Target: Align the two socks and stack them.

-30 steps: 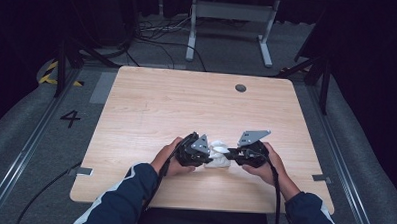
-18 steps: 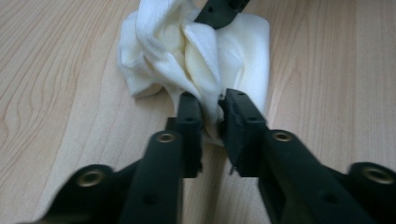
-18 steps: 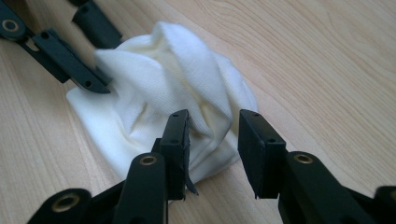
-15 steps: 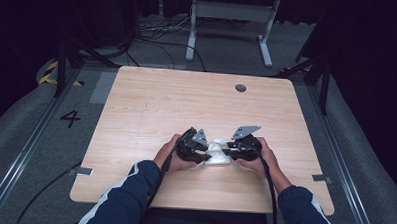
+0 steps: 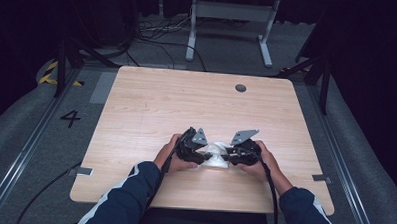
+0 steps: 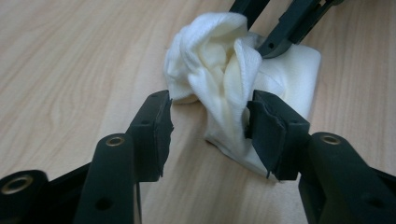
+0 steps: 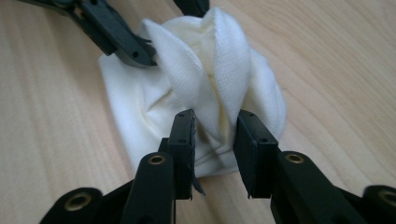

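A bunched white cloth (image 5: 217, 153) lies on the wooden table (image 5: 161, 105) near its front edge, between my two grippers. My left gripper (image 5: 205, 155) points at it from the left. In the left gripper view its jaws (image 6: 210, 116) have just been opening and stand open; one pad brushes a hanging fold of the cloth (image 6: 219, 60), the other is clear of it. My right gripper (image 7: 215, 126) has just been closing, and its pads pinch a raised ridge of the cloth (image 7: 196, 79). The left gripper's fingers (image 7: 116, 37) show beyond the cloth.
A round cable hole (image 5: 241, 87) sits near the table's far edge. Behind the table stand a metal frame (image 5: 230, 13) and loose cables on the floor. A painted 4 (image 5: 70, 118) marks the floor at the left. The person's forearms come in from the bottom.
Both hands stay at the cloth near the front edge. The two grippers have drawn slightly closer together around it.
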Available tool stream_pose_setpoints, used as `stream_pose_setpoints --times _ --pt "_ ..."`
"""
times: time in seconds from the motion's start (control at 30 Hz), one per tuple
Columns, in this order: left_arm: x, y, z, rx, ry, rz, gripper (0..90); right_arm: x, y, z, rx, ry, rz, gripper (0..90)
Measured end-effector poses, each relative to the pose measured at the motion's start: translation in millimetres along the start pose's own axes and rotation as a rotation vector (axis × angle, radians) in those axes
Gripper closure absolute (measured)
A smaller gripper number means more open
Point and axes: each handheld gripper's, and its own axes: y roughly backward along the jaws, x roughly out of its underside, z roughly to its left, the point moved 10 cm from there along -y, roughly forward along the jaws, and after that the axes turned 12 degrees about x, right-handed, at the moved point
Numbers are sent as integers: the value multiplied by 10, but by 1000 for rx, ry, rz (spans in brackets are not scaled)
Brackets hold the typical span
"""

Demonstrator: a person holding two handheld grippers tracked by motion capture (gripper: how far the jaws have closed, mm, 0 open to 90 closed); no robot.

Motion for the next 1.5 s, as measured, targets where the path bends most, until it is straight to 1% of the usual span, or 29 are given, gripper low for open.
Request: stream_pose_setpoints --times 0.07,0.1,0.13,0.17,0.23,0.33,0.4,0.43,0.47,0.5,0.57,0.6,0.67,0.77,0.8,0.83,0.9,0.93,1.0,1.03,1.07,1.1,1.17,1.23,1.27,1.33,1.37,1.43,1.5 --pt "16 -19 -62 17 -25 19 554 18 23 52 -12 4 1 704" --pt "27 -21 -104 26 -42 36 573 39 59 118 -29 24 2 706" --pt "28 -26 -129 29 -39 34 574 45 71 139 -33 27 2 708" --pt "38 -22 -161 42 -55 46 582 54 82 157 -34 30 4 709" --pt "46 -21 -180 45 -55 50 589 64 101 197 -45 38 1 711" --pt "86 -16 -297 83 -60 60 604 105 164 312 -67 55 1 713" --pt "91 -20 -330 93 -54 56 603 110 175 333 -72 59 -2 712" --pt "108 -7 -376 99 -69 71 601 129 209 390 -82 64 -2 708" --pt "109 -8 -397 100 -64 67 593 134 215 399 -79 69 -4 705" --pt "117 -1 -424 107 -75 76 593 139 225 413 -82 71 -3 703" --pt "117 1 -438 102 -79 75 571 135 256 425 -69 80 -12 664" --pt "105 28 -438 82 -97 76 551 124 272 410 -55 82 -20 651" --pt "84 72 -428 74 -97 66 528 81 310 369 -31 73 -44 634" --pt "29 152 -356 28 -83 26 468 -5 366 311 -13 50 -94 619" --pt "16 174 -325 13 -75 16 451 -28 382 299 -10 54 -110 638" --pt "16 174 -325 13 -75 16 437 -53 392 287 -4 54 -127 669" --pt "2 181 -273 4 -77 8 444 -66 392 296 -15 72 -134 718" --pt "0 172 -268 8 -80 7 452 -70 385 313 -21 82 -135 741" --pt "-2 160 -263 12 -92 12 521 -79 364 329 -17 104 -138 767" --pt "-4 141 -262 13 -93 11 521 -79 364 329 -17 104 -138 767" --pt "-6 114 -267 25 -109 24 571 -106 366 334 0 113 -151 783" --pt "-6 114 -267 25 -109 24 605 -106 366 334 0 113 -151 783" --pt "-5 77 -290 31 -131 48 638 -133 409 350 11 125 -172 743" --pt "-4 70 -307 39 -123 45 676 -131 443 386 -4 141 -177 705" --pt "-11 64 -311 41 -133 46 676 -131 443 386 -4 141 -177 705" --pt "-20 60 -325 50 -131 41 724 -125 462 413 7 157 -178 595" --pt "-21 58 -327 46 -129 43 730 -122 460 400 27 157 -173 580" --pt "-21 55 -328 49 -137 53 755 -117 479 417 19 172 -174 549" --pt "-24 33 -328 53 -116 53 755 -140 472 426 23 169 -171 524"
